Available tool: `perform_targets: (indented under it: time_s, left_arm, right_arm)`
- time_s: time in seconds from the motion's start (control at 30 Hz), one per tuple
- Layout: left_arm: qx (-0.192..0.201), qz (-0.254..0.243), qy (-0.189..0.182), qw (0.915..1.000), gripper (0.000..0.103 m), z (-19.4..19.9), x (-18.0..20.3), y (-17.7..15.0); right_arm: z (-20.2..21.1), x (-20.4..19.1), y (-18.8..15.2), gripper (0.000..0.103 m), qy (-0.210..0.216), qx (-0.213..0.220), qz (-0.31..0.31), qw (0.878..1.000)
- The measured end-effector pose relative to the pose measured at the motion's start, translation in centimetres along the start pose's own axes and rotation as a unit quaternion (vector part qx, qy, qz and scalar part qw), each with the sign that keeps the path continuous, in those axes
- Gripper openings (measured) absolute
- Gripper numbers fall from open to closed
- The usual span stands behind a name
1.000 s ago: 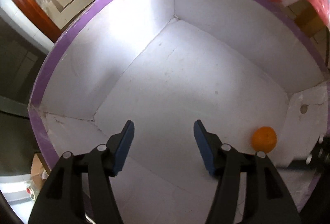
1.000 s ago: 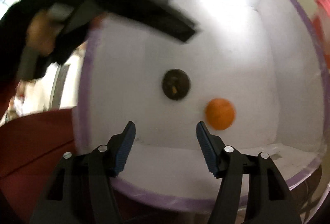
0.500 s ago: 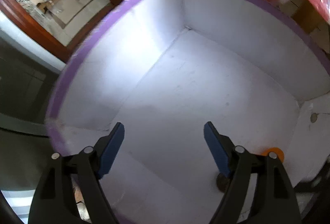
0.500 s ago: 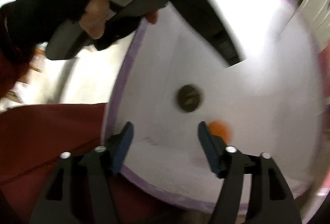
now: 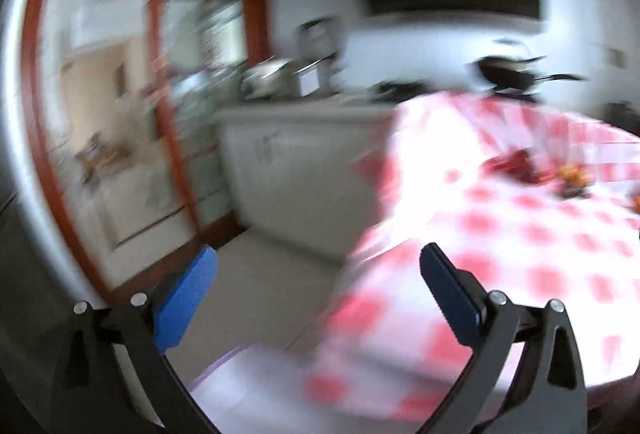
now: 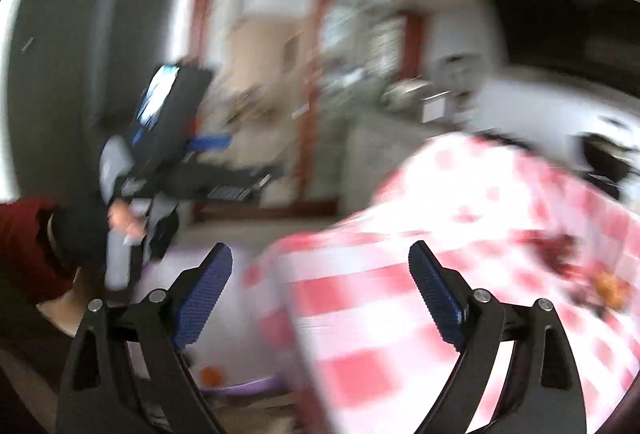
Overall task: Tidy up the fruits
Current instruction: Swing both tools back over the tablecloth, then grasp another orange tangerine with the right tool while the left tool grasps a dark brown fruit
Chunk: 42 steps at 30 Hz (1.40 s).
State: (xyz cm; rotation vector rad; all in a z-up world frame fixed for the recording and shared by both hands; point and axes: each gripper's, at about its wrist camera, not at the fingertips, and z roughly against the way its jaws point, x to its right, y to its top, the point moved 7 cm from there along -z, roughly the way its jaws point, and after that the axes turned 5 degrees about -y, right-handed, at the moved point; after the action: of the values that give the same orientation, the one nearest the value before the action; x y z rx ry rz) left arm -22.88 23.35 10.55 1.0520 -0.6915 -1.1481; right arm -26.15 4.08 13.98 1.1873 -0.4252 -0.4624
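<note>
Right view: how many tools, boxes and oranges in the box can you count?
Tools: 2, the right tool and the left tool, both opening with nothing between
Box: 1
Orange in the box: 1
Total: 4

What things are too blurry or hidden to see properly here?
- Left wrist view: the dark red and orange things on the checked tablecloth are smeared by motion; what they are cannot be told.
- Right wrist view: the orange fruit in the white box is tiny, partly behind the right gripper.
- The box is mostly cut off.
</note>
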Motion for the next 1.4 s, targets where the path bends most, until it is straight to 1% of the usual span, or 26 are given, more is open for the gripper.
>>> perform_targets:
  time_s: [0.03,0.1,0.13,0.17,0.23,0.27,0.3,0.33,0.37,0.4,0.47,0.53,0.6,0.67,0.7,0.73,0.8,0.83,0.9,0.97,1.1,1.13,1.17,1.23,1.3,1.4]
  left_arm:
    - [-0.003,-0.011,-0.029,0.9995,0.102,-1.2,2.7,0.9]
    - [-0.028,-0.020,-0.085,0.9958,0.102,-3.1,7.5,1.6]
    - [-0.050,-0.018,-0.131,0.9899,0.102,-4.9,11.3,2.0]
    - [-0.059,-0.018,-0.149,0.9869,0.102,-5.9,13.4,1.9]
    - [-0.074,-0.030,-0.176,0.9811,0.102,-9.3,18.4,1.6]
    - [-0.080,-0.040,-0.183,0.9790,0.102,-10.9,20.5,1.5]
    - [-0.091,-0.049,-0.194,0.9756,0.102,-12.4,23.5,1.6]
    - [-0.100,-0.051,-0.203,0.9728,0.102,-13.4,25.1,1.2]
    - [-0.112,-0.054,-0.212,0.9694,0.102,-14.6,26.5,0.8]
    - [-0.123,-0.057,-0.216,0.9670,0.102,-15.9,28.5,0.7]
    - [-0.150,-0.060,-0.220,0.9619,0.102,-18.7,32.1,-0.1]
    - [-0.168,-0.062,-0.213,0.9605,0.102,-21.1,34.8,-1.0]
    - [-0.178,-0.058,-0.214,0.9587,0.102,-23.3,36.9,-1.0]
    - [-0.178,-0.057,-0.216,0.9584,0.102,-24.5,38.0,-0.8]
    - [-0.175,-0.058,-0.215,0.9590,0.102,-25.1,38.4,-0.8]
    - [-0.173,-0.059,-0.213,0.9599,0.102,-25.4,38.4,-0.7]
    - [-0.182,-0.057,-0.211,0.9587,0.102,-26.2,38.6,-1.0]
    - [-0.189,-0.049,-0.217,0.9564,0.102,-26.7,38.7,-1.1]
    - [-0.185,-0.034,-0.226,0.9558,0.102,-26.6,38.2,-0.9]
    - [-0.185,-0.019,-0.231,0.9549,0.102,-26.7,37.7,-0.8]
    - [-0.220,-0.006,-0.232,0.9476,0.102,-27.4,37.3,-1.9]
    - [-0.228,-0.009,-0.228,0.9464,0.102,-27.6,37.4,-2.2]
    - [-0.234,-0.011,-0.229,0.9448,0.102,-27.7,37.5,-2.4]
    - [-0.249,-0.017,-0.234,0.9397,0.102,-28.0,37.8,-2.9]
    - [-0.259,-0.016,-0.234,0.9370,0.102,-28.3,37.8,-3.1]
    - [-0.261,-0.029,-0.232,0.9366,0.102,-28.2,38.0,-3.4]
  right_arm:
    - [1.0,2.3,0.0,0.087,-0.025,0.007,-0.018,1.000]
    - [3.0,7.1,-1.1,0.087,-0.080,-0.004,-0.061,0.995]
    - [3.4,9.3,-1.9,0.087,-0.105,-0.014,-0.085,0.991]
    - [3.9,12.7,-3.2,0.087,-0.137,-0.028,-0.125,0.982]
    - [5.6,19.1,-5.6,0.087,-0.178,-0.037,-0.192,0.964]
    - [6.2,21.0,-6.4,0.087,-0.198,-0.040,-0.212,0.956]
    - [7.0,23.4,-7.5,0.087,-0.231,-0.043,-0.233,0.944]
    - [7.7,25.9,-9.0,0.087,-0.266,-0.051,-0.249,0.930]
    - [6.3,28.1,-10.2,0.087,-0.295,-0.064,-0.265,0.916]
    - [6.5,30.6,-11.4,0.087,-0.325,-0.078,-0.288,0.897]
    - [7.6,35.4,-14.6,0.087,-0.360,-0.088,-0.341,0.864]
    - [9.8,40.4,-18.6,0.087,-0.405,-0.111,-0.413,0.808]
    - [10.6,44.7,-21.9,0.087,-0.428,-0.119,-0.460,0.769]
    - [11.2,48.4,-24.2,0.087,-0.438,-0.121,-0.499,0.738]
    - [11.5,49.9,-24.9,0.087,-0.452,-0.123,-0.503,0.727]
    - [11.8,51.1,-25.3,0.087,-0.468,-0.126,-0.498,0.719]
    - [11.9,52.7,-25.7,0.086,-0.480,-0.135,-0.495,0.712]
    - [11.7,53.3,-25.8,0.085,-0.482,-0.137,-0.495,0.709]
    - [11.4,54.5,-25.7,0.081,-0.492,-0.144,-0.487,0.707]
    - [10.7,55.4,-25.7,0.074,-0.506,-0.156,-0.472,0.705]
    - [9.1,57.0,-25.9,0.064,-0.525,-0.198,-0.447,0.697]
    - [8.6,57.6,-26.1,0.061,-0.533,-0.212,-0.440,0.691]
    - [8.4,57.9,-26.3,0.055,-0.538,-0.221,-0.435,0.687]
    - [8.0,58.3,-26.8,0.051,-0.548,-0.250,-0.425,0.676]
    - [7.4,58.4,-27.3,0.050,-0.546,-0.268,-0.418,0.675]
    - [7.1,58.5,-27.2,0.047,-0.543,-0.265,-0.418,0.679]
